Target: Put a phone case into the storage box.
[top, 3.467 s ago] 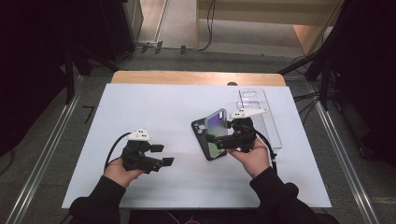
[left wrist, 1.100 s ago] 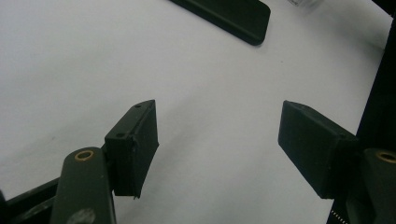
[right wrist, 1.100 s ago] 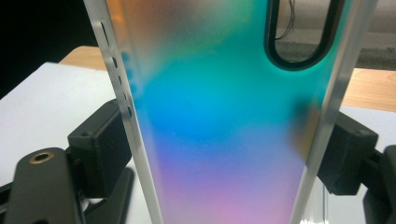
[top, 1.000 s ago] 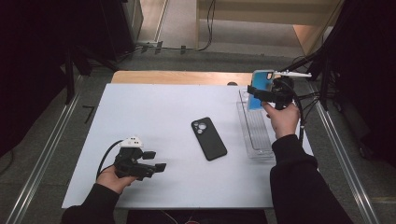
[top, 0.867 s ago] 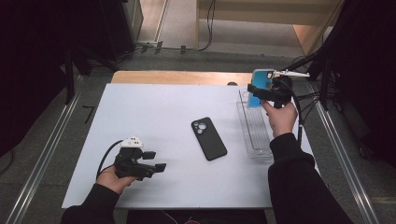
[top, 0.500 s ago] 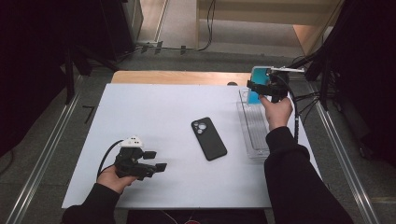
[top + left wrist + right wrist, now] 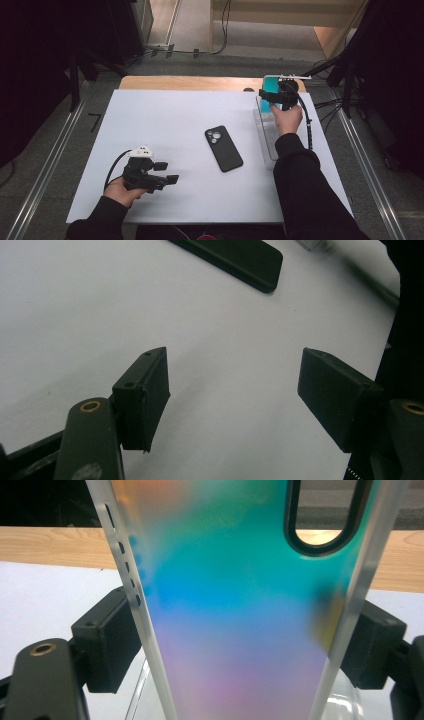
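Fingers (image 7: 145,395) of your left gripper (image 7: 162,172) stand wide, empty, low over the white worktop (image 7: 165,120). Black phone (image 7: 223,148) lies mid-worktop. Your right gripper (image 7: 270,95) clamps the iridescent phone case (image 7: 240,620) over the far-right corner.

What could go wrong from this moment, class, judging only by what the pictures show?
1. The right tongs pinch the iridescent phone case only by its thin side edges; it could flex and pop free.
2. That case is held above the clear tray at the table's far right edge; a slip might send it off the white table.
3. The black phone lies loose mid-table, the left tongs open and apart from it, so fitting the case may push it.
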`<move>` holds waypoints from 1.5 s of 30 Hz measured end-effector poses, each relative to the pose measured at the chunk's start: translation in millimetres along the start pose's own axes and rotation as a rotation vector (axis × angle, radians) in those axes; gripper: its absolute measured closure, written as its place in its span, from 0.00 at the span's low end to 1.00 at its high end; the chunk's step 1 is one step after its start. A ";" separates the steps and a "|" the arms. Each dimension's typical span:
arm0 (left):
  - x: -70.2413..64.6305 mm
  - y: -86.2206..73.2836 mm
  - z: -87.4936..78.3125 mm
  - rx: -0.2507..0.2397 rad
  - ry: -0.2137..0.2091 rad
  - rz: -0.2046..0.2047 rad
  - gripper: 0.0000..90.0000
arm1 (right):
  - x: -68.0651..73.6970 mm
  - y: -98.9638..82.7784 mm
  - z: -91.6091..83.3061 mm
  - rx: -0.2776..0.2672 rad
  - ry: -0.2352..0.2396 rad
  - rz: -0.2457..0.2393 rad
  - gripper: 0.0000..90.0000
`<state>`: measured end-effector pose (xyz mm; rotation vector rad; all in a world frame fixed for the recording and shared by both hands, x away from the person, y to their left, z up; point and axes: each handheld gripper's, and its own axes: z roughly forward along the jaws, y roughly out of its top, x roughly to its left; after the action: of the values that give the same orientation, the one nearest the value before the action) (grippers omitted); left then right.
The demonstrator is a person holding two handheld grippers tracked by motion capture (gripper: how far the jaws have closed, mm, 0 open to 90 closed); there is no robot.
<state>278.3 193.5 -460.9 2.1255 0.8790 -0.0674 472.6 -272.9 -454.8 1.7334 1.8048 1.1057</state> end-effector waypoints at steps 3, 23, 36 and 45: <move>0.3 0.1 0.4 0.000 0.000 0.001 0.32 | 0.9 -0.9 5.8 -0.002 -0.024 0.000 0.16; 0.8 0.3 1.7 0.008 0.001 0.004 0.32 | -0.5 0.6 10.9 -0.009 -0.041 -0.014 0.15; 1.0 0.5 1.0 0.008 0.004 0.000 0.32 | 0.4 7.2 10.5 0.010 -0.068 -0.006 0.09; 1.6 0.4 1.8 0.011 0.005 0.001 0.32 | -0.5 8.2 4.3 0.031 -0.032 -0.005 0.00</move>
<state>280.2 192.9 -462.3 2.1370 0.8827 -0.0673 481.2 -273.0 -451.3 1.7534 1.8153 1.0470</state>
